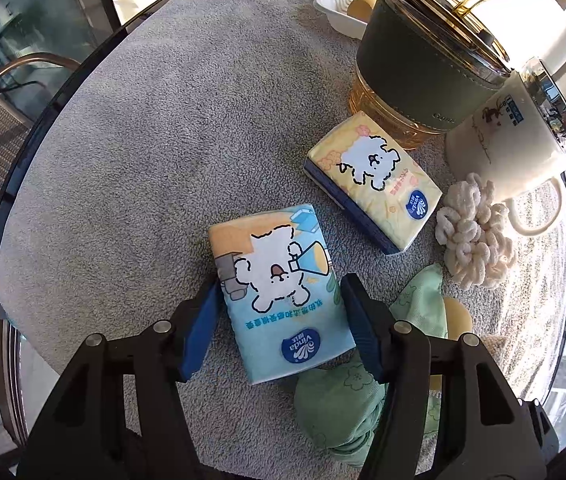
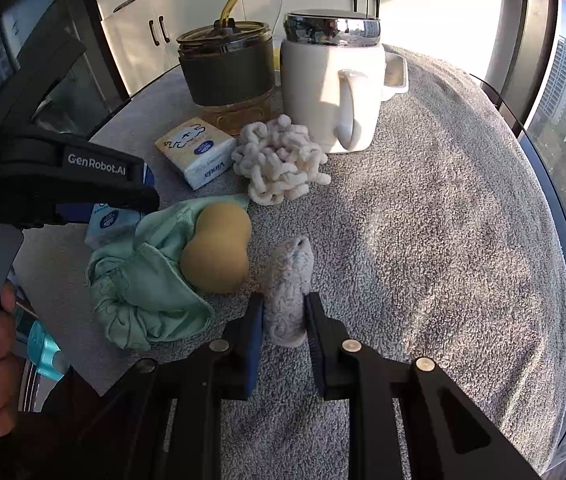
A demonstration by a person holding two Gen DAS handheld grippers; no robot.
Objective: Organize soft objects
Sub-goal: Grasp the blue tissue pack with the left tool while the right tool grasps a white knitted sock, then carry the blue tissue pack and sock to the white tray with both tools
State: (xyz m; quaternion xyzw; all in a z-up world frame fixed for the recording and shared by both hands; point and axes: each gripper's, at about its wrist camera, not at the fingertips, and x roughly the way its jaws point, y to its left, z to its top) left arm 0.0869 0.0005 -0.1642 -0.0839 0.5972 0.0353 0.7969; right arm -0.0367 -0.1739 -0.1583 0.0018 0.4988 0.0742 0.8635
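A blue tissue pack point(image 1: 279, 292) lies on the grey towel point(image 1: 143, 140) between the blue pads of my left gripper point(image 1: 279, 320), which is open around it with small gaps on both sides. A yellow tissue pack point(image 1: 375, 184) lies beyond it, also in the right wrist view point(image 2: 197, 152). A cream knitted scrunchie point(image 1: 475, 236) point(image 2: 279, 160), a green cloth point(image 1: 339, 412) point(image 2: 151, 280) and a tan gourd-shaped sponge point(image 2: 219, 252) lie nearby. My right gripper point(image 2: 285, 320) is shut on a raised fold of the grey towel point(image 2: 287, 292).
An amber tumbler with a dark sleeve and straw point(image 1: 427, 60) point(image 2: 229, 76) and a white mug with a chrome lid point(image 1: 511, 136) point(image 2: 333, 80) stand at the back. A white tray point(image 1: 347, 4) lies behind them. The round table's edge point(image 1: 15, 168) curves left.
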